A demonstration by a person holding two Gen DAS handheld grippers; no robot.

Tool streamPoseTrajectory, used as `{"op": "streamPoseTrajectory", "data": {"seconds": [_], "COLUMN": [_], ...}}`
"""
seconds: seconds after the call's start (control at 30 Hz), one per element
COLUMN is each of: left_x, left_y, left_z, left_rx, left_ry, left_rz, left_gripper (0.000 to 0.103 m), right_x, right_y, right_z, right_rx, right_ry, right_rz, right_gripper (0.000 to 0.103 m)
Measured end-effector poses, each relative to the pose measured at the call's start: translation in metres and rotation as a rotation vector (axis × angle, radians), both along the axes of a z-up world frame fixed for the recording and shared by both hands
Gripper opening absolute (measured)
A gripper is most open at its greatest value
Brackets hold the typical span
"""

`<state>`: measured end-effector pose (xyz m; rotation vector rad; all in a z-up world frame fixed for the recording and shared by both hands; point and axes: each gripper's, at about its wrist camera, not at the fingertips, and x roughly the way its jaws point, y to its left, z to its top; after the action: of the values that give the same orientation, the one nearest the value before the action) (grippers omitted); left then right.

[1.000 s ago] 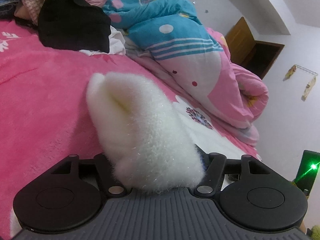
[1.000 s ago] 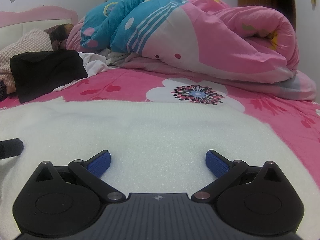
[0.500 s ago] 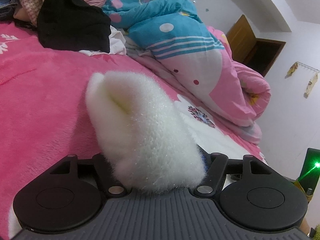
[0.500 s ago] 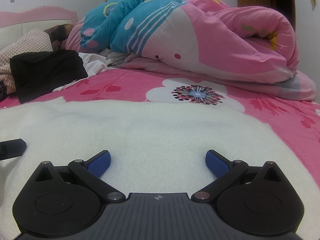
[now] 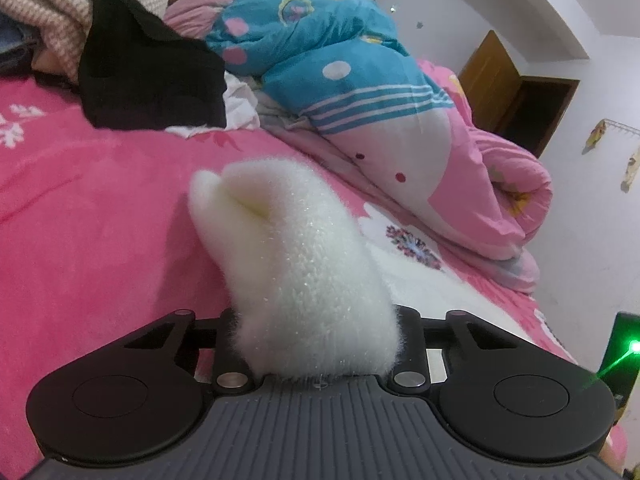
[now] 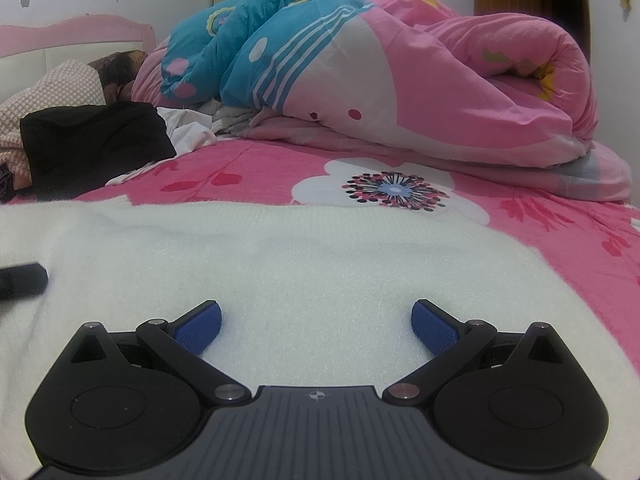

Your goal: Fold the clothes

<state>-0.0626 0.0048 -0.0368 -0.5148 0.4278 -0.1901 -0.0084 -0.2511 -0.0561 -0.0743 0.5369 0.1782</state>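
Little changes in the last second: your left gripper [image 5: 316, 344] still pinches a bunched part of the white fuzzy sweater [image 6: 280, 264], lifted over the pink bedsheet [image 5: 80, 220]. Your right gripper [image 6: 316, 320] stays spread above the flat part. No fold has advanced.

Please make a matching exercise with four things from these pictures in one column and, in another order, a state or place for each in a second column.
1. left gripper
2. right gripper
3. black garment
4. rolled quilt

A. open over the white sweater
B. at the far edge of the bed
C. shut on a white fold
D. beside the checked cloth

Pairs: 1-C, 2-A, 3-D, 4-B
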Motion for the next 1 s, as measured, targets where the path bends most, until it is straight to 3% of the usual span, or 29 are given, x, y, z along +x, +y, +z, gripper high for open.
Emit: {"op": "streamPoseTrajectory", "data": {"seconds": [0.47, 0.73, 0.87, 1.0], "left_x": [0.015, 0.025, 0.033, 0.051], "left_y": [-0.033, -0.087, -0.128, -0.170], "left_z": [0.044, 0.076, 0.085, 0.079], "left_rx": [0.050, 0.116, 0.160, 0.212], "left_ry": [-0.093, -0.194, -0.238, -0.201], "left_rz": [-0.046, -0.173, -0.264, -0.342], "left_gripper": [0.028, 0.027, 0.027, 0.027], "right_x": [-0.002, -0.008, -0.018, -0.034], "right_y": [-0.003, -0.016, -0.040, -0.067], "right_z": [-0.001, 0.002, 0.004, 0.005], "right_rx": [0.015, 0.099, 0.224, 0.296], "right_ry": [-0.012, -0.033, -0.057, -0.074], "right_rz": [0.003, -0.012, -0.047, -0.070], "right_gripper": [0.103, 0.098, 0.078, 0.058]}}
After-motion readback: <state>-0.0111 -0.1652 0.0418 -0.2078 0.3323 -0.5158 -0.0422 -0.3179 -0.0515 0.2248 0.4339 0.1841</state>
